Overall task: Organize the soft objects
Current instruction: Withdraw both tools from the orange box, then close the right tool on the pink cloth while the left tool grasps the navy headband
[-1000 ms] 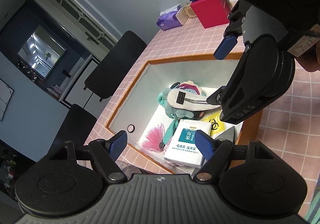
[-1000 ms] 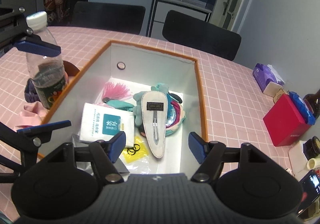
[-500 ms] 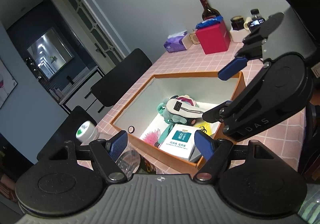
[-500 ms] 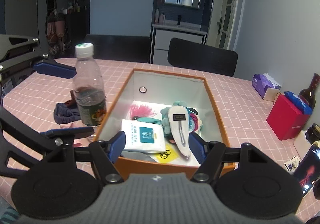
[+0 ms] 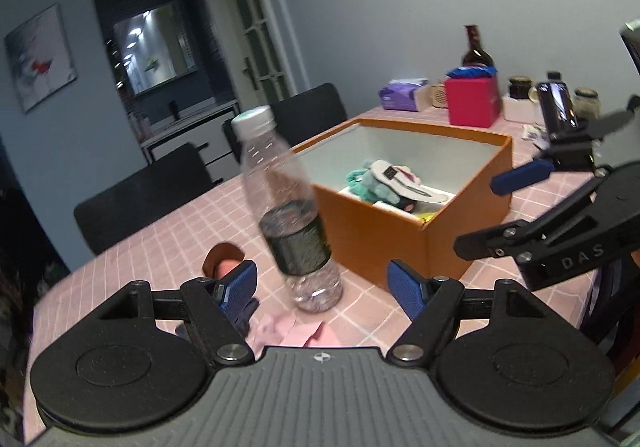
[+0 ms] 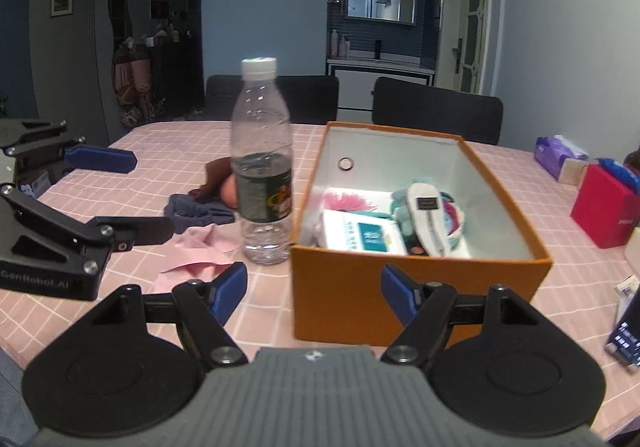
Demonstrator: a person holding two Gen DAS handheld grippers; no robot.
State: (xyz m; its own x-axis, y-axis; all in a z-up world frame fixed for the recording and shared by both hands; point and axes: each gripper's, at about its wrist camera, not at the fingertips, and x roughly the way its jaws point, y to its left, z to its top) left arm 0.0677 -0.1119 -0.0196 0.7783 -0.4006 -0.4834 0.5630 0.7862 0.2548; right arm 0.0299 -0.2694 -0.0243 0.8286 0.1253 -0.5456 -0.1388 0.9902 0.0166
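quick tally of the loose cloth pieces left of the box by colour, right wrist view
pink cloth: 1
blue-grey cloth: 1
brown cloth: 1
total: 3

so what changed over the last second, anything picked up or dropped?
Both grippers pulled back from over the orange box to low beside it. The left gripper rolled level; its jaws are closing, empty. The right gripper has its jaws opening, empty. Nothing was taken or let go. The box contents, the water bottle and the cloths on the table stayed put.
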